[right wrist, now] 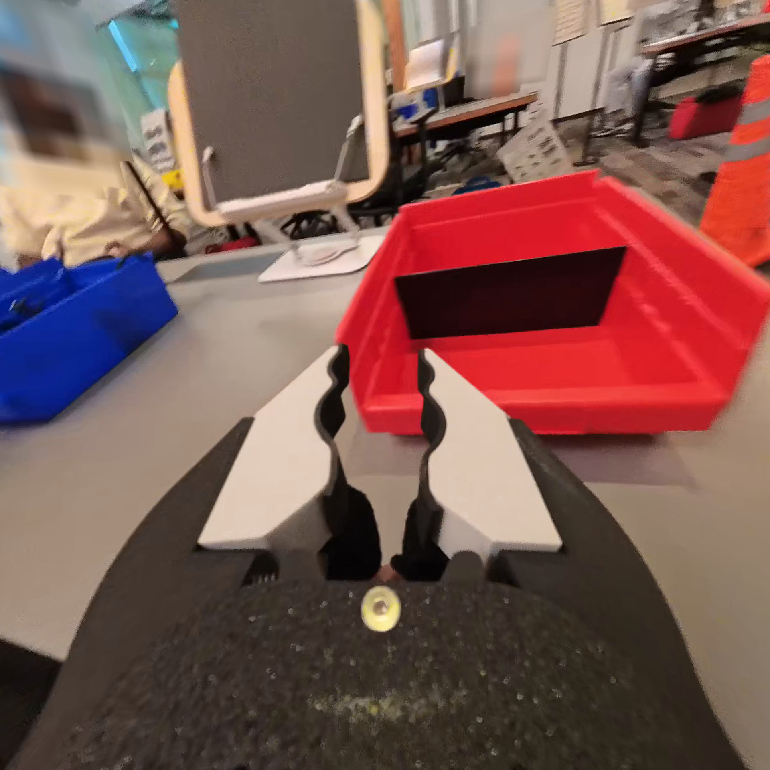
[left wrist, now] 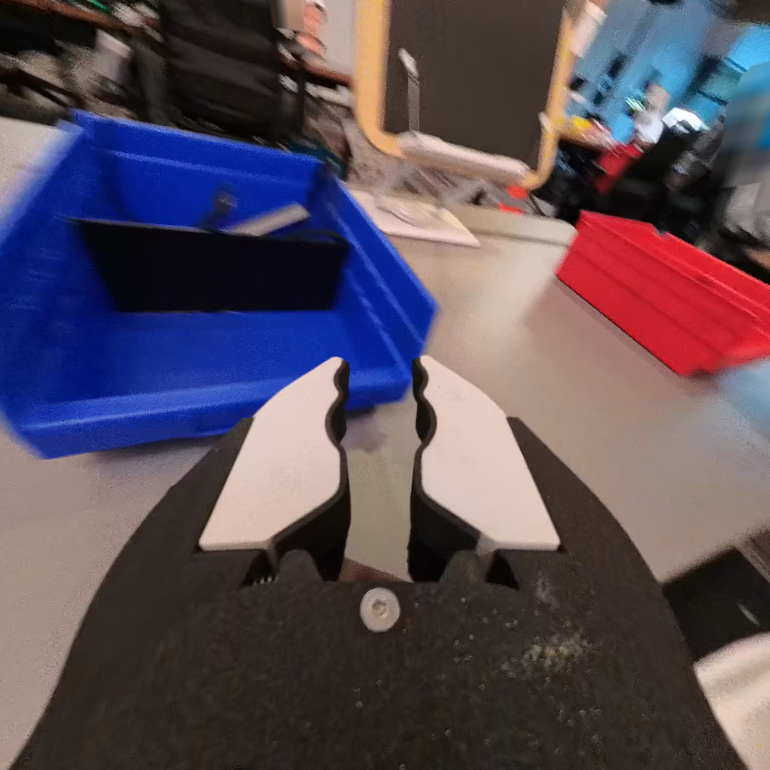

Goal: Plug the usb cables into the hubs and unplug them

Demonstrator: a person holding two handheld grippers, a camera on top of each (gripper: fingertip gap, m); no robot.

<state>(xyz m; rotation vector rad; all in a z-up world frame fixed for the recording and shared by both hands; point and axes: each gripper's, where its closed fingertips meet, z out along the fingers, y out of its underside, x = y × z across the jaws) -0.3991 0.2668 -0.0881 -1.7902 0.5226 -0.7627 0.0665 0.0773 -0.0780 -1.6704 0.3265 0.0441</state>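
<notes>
While both tools hang low over the grey table (left wrist: 521, 375), the left gripper (left wrist: 380, 366) holds its jaws a narrow gap apart around nothing, just short of the blue bin's (left wrist: 175, 375) front wall, which lies ahead and to its left. That bin's black divider (left wrist: 216, 271) runs crosswise, with blurred metal parts (left wrist: 266, 223) behind it. The right gripper (right wrist: 381, 354), equally narrow and empty, points at the near left corner of the red bin (right wrist: 541, 396), whose own black divider (right wrist: 508, 296) also runs crosswise.

Behind the grey table (right wrist: 250, 333) stands a dark grey panel (right wrist: 266, 96). Right of the panel are long desks (right wrist: 466, 110) and an orange cone (right wrist: 741, 166).
</notes>
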